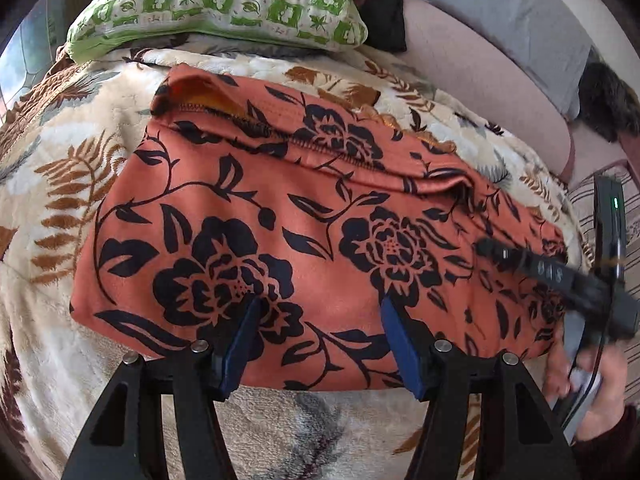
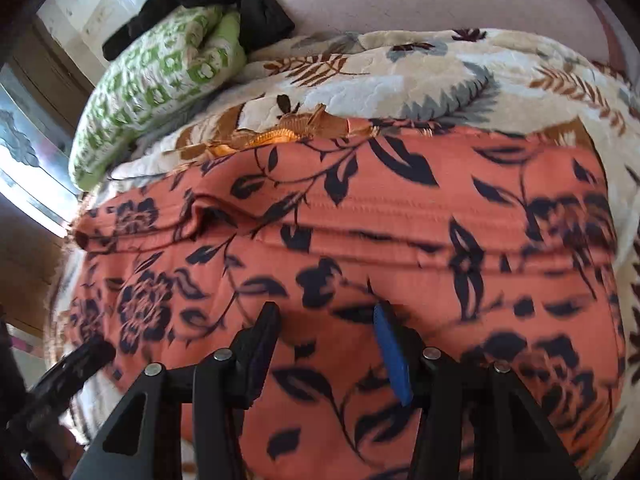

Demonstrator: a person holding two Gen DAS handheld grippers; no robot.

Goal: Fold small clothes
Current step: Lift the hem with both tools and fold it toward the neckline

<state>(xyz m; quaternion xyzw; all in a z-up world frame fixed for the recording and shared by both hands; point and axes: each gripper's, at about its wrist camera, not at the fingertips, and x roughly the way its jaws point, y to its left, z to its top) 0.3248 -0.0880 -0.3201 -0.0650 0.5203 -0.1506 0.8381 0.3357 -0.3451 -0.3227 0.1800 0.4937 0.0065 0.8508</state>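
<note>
An orange garment with a black flower print [image 1: 280,216] lies folded in a broad band on a cream leaf-patterned blanket [image 1: 60,184], with a stitched hem running across its far part. My left gripper [image 1: 320,316] hangs over the garment's near edge, open, blue pads apart with only cloth showing behind them. The right gripper [image 1: 560,276] is blurred at that view's right edge, over the garment's right end, with a hand [image 1: 592,380] below it. In the right wrist view the garment [image 2: 400,220] fills the middle. My right gripper [image 2: 326,320] stands open above it, nothing pinched.
A green-and-white patterned pillow [image 1: 216,4] lies at the blanket's far side with black cloth [image 1: 380,4] beside it. A pink cushion [image 1: 480,64] and a grey pillow [image 1: 520,12] sit far right. A bright window [image 2: 24,152] is to the left. The left gripper [image 2: 68,368] shows bottom left.
</note>
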